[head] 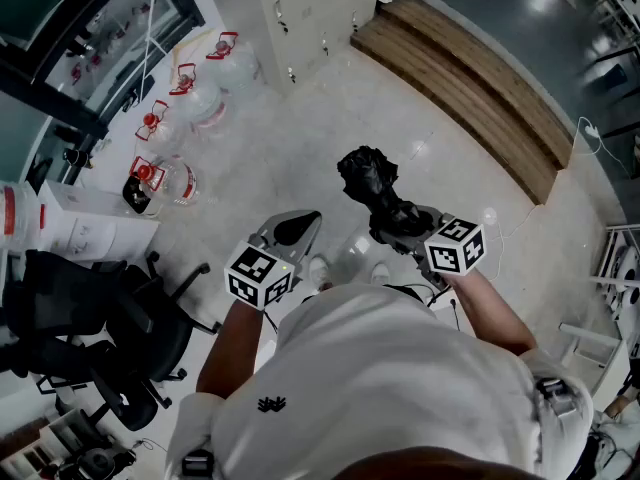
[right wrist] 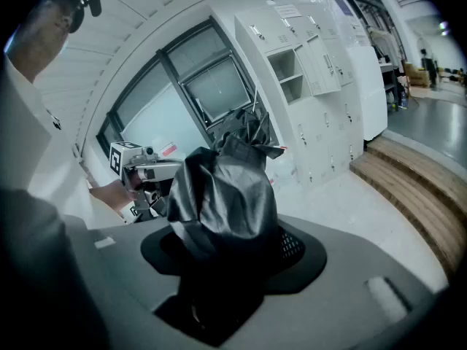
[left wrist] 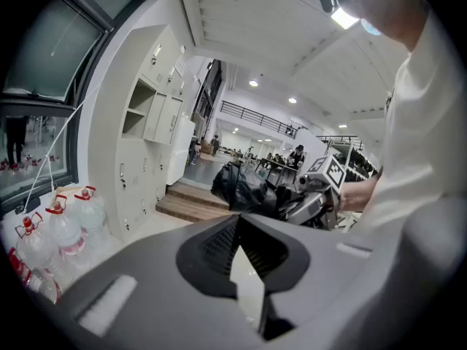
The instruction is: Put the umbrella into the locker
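Observation:
A black folded umbrella [head: 368, 180], crumpled and glossy, sticks forward out of my right gripper [head: 392, 218], which is shut on it. In the right gripper view the umbrella [right wrist: 226, 195] fills the jaws and hides the pads. My left gripper [head: 305, 220] is held beside it on the left, shut and empty; its fingers meet at the tip [left wrist: 237, 217]. From the left gripper view the umbrella [left wrist: 241, 188] hangs to the right at about the same height. The white lockers [head: 310, 3] stand ahead, across bare floor. Two compartments [right wrist: 288, 75] stand open.
Several large water jugs [head: 195, 93] with red caps sit on the floor to the left of the lockers. A wooden step [head: 470, 88] runs along the right. Black office chairs [head: 90, 338] and a white box [head: 90, 223] are at the lower left.

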The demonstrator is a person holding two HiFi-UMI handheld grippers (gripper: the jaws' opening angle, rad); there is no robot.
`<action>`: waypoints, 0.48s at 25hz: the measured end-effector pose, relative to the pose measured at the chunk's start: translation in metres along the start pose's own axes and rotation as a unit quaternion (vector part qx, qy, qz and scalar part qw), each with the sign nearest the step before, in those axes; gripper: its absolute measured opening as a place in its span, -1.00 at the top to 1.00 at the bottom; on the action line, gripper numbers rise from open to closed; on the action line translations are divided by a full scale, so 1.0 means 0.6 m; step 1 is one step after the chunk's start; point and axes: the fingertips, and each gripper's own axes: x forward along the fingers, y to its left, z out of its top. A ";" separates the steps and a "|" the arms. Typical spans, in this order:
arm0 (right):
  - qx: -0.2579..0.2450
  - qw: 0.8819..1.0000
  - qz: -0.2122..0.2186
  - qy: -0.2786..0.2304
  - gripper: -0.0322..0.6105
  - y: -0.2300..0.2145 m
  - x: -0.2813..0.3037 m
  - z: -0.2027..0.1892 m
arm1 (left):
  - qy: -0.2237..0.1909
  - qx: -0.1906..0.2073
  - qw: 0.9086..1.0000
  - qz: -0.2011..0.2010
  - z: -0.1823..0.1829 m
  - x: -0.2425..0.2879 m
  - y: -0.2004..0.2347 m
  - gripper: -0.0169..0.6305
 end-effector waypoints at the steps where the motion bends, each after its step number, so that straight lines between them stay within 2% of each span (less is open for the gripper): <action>1: -0.005 1.000 0.000 0.002 0.15 0.000 0.004 0.005 | -0.001 0.001 1.000 0.001 0.003 0.000 0.002 0.78; 4: -0.019 1.000 0.002 0.004 0.15 -0.008 -0.015 0.004 | -0.003 0.005 1.000 0.002 0.006 0.019 -0.023 0.78; 8: -0.030 1.000 0.006 0.005 0.15 -0.048 -0.130 -0.041 | -0.006 0.006 1.000 0.009 0.011 0.091 -0.145 0.78; 12: -0.038 0.999 0.012 0.014 0.15 -0.084 -0.198 -0.059 | -0.014 0.008 1.000 0.015 0.022 0.146 -0.214 0.78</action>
